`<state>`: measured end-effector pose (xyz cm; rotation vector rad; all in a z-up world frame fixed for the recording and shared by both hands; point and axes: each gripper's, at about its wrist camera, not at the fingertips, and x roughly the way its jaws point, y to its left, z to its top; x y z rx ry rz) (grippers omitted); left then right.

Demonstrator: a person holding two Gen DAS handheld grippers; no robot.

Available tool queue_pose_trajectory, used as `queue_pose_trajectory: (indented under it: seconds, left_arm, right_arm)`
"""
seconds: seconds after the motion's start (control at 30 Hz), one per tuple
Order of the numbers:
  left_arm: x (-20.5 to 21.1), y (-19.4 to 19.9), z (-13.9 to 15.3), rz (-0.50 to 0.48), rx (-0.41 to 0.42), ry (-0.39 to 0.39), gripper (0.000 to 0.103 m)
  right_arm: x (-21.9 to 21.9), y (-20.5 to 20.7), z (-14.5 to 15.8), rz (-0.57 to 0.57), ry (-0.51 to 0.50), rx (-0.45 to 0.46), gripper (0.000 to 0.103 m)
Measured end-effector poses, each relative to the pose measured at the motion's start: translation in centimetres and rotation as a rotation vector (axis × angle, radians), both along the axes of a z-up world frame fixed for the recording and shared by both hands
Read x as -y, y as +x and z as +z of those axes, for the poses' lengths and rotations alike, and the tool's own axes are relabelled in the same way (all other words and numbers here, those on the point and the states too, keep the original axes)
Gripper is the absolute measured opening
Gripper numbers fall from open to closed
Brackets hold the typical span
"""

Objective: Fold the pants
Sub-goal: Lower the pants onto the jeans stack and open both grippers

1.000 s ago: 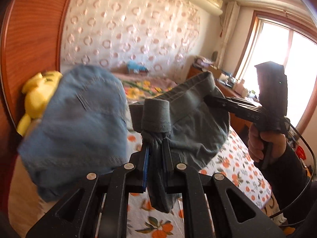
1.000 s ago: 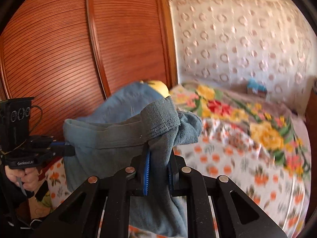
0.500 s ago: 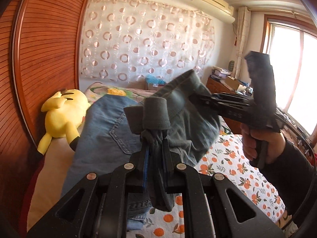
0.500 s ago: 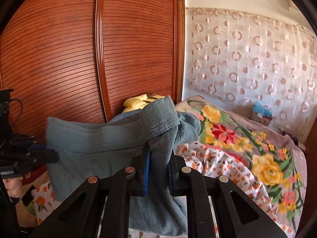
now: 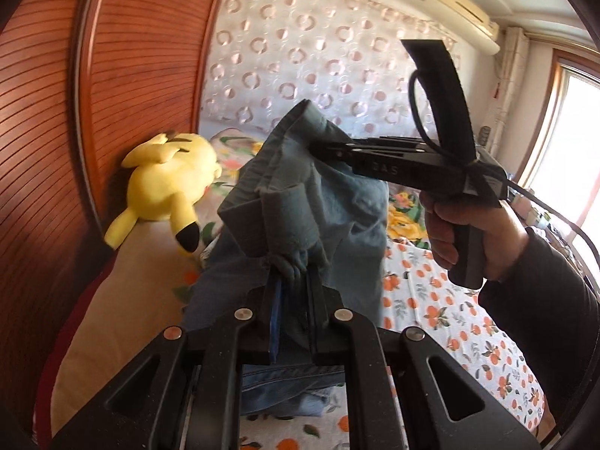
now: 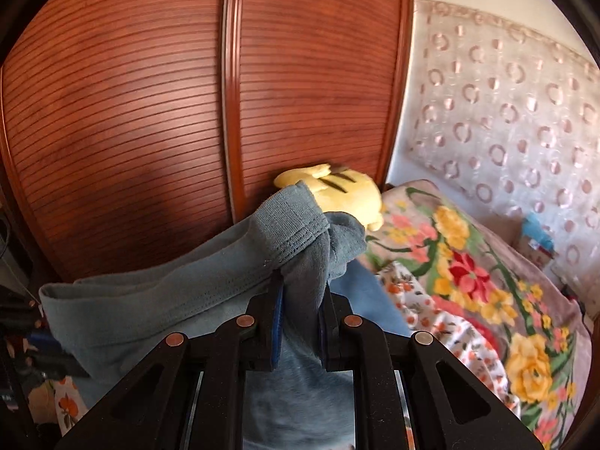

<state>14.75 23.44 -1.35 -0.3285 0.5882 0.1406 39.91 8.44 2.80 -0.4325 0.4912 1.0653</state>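
The pants (image 5: pixel 300 202), grey-blue with a paler inner face, hang in the air above the bed (image 5: pixel 431 300), lifted by their thick hemmed edge so the rest can drop free and straighten under its own weight. That looks like the reason for holding them high: a hanging garment lines up its layers before it is laid down and folded.

The left claw (image 5: pixel 292 281) is closed tight on a bunched piece of that edge, cloth squeezed between both pads. In the left wrist view the right claw (image 5: pixel 318 146) comes in from 3 o'clock and bites the same band higher up, at about 12 o'clock from the left one. The right wrist view shows the right claw pinched on the stitched band, with the fabric stretching away toward 9 o'clock. Two grips apart keep the edge spread.

A yellow plush toy (image 5: pixel 168 176) lies at 10 o'clock against the wooden wardrobe (image 6: pixel 150 112), well apart from the pants.
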Motion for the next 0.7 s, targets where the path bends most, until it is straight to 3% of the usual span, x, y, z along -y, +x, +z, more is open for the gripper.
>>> queue_pose_trajectory:
  seconds: [0.13, 0.33, 0.43, 0.57, 0.7]
  left_arm:
    - [-1.1, -0.5, -0.8, 0.028, -0.018, -0.021, 0.012]
    - [-1.6, -2.1, -1.5, 0.051, -0.047, -0.036, 0.016]
    - [-1.3, -2.8, -1.0, 0.057, -0.027, 0.011, 0.026]
    - [-0.8, -3.0, 0.1, 0.051, 0.013, 0.067, 0.047]
    - [-1.3, -1.7, 0.4, 0.036, 0.030, 0.082, 0.048]
  right_arm:
    - [-1.7, 1.0, -0.7, 0.025, 0.004, -0.029, 0.016]
    - [-0.6, 1.5, -0.9, -0.011, 0.059, -0.062, 0.037]
    - [1.1, 1.3, -0.5, -0.035, 0.092, -0.054, 0.042]
    - [3.3, -0.1, -0.6, -0.033, 0.115, -0.036, 0.042]
    - [4.4, -1.2, -2.2, -0.029, 0.096, -0.056, 0.042]
